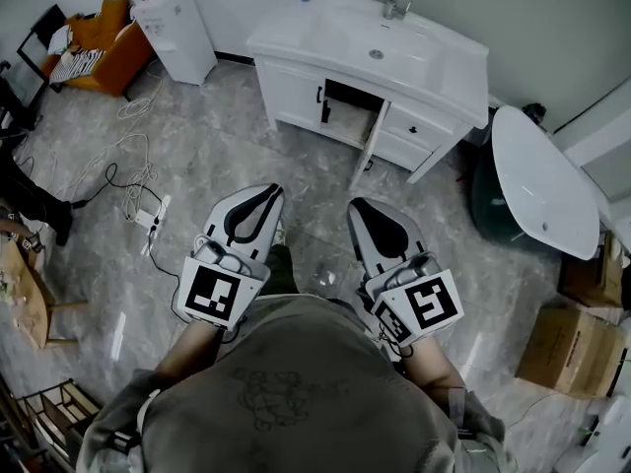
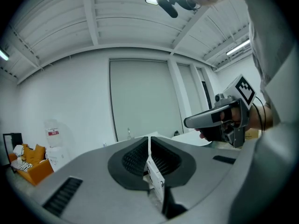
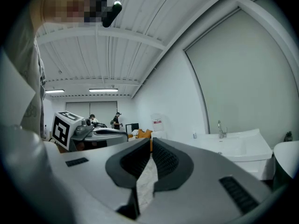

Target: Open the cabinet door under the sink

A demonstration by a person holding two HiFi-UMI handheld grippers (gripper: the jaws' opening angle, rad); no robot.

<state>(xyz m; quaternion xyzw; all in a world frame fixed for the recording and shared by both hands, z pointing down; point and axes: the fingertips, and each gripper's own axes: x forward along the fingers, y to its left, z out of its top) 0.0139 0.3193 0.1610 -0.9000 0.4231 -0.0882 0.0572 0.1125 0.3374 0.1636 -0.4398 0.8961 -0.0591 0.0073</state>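
The white sink cabinet (image 1: 414, 62) stands at the far wall with a faucet (image 1: 394, 3) on top. Its door (image 1: 369, 148) under the basin stands swung out, showing a dark inside. My left gripper (image 1: 264, 195) and right gripper (image 1: 365, 207) hang side by side over the marble floor, close to the person's body and well short of the cabinet. Both are shut with nothing between the jaws. In the left gripper view the left gripper's jaws (image 2: 149, 140) meet, and the right gripper (image 2: 191, 121) shows beside it. The right gripper view shows its own jaws (image 3: 151, 144) closed and the sink (image 3: 238, 146) beyond.
A white bathtub (image 1: 542, 180) stands right of the cabinet, with cardboard boxes (image 1: 567, 348) nearer. At the far left are a water dispenser (image 1: 177, 28) and an orange seat (image 1: 104, 47). Cables and a power strip (image 1: 148, 215) lie on the floor at left. Two people (image 3: 117, 118) stand far off.
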